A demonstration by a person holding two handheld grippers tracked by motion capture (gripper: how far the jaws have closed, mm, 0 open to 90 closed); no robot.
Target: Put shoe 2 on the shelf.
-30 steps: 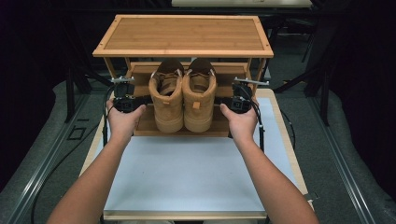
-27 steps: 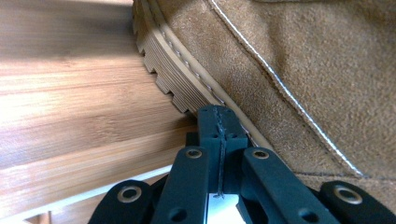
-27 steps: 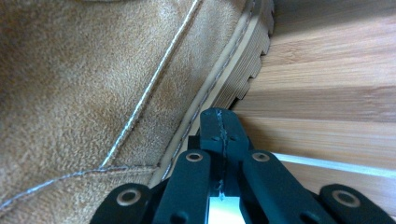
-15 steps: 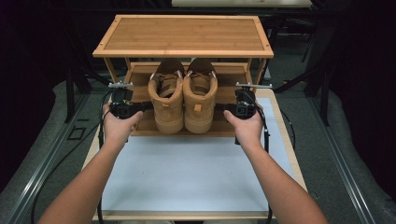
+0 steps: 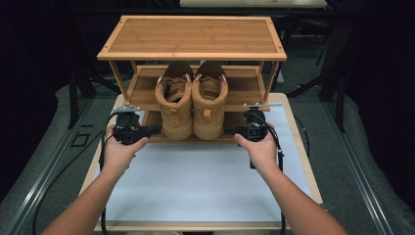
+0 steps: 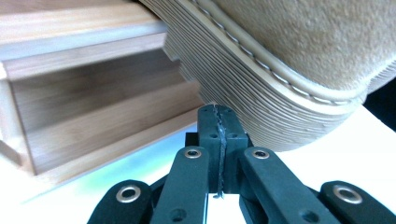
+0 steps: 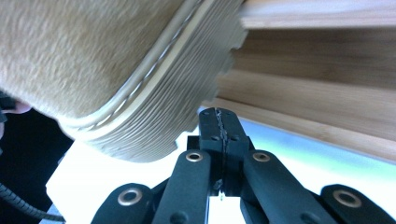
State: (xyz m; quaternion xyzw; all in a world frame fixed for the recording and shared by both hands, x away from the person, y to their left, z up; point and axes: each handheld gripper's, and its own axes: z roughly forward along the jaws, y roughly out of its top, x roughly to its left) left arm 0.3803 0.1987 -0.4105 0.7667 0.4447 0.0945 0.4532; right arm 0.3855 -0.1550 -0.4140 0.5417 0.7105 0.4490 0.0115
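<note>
Two tan suede boots, the left boot [image 5: 175, 105] and the right boot [image 5: 209, 103], stand side by side on the lower shelf of a bamboo shoe rack [image 5: 193, 36], their near ends jutting past the shelf's front. My left gripper [image 5: 157, 130] points inward at the left boot's near end, jaws shut and empty. My right gripper [image 5: 229, 130] mirrors it beside the right boot, also shut and empty. In the left gripper view the shut tips [image 6: 218, 111] sit just under the ribbed sole [image 6: 261, 93]. The right gripper view shows its tips [image 7: 219, 113] close below the other sole [image 7: 154, 112].
The rack stands at the far end of a white mat [image 5: 195, 181] on a wood-edged table. The rack's shelf boards [image 6: 93, 126] lie just behind the gripper tips. Cables trail from both grippers along the table's sides.
Both hands have drawn back toward the near side of the table and slightly down, from beside the boots' middles to their near ends. The jaws stayed shut.
</note>
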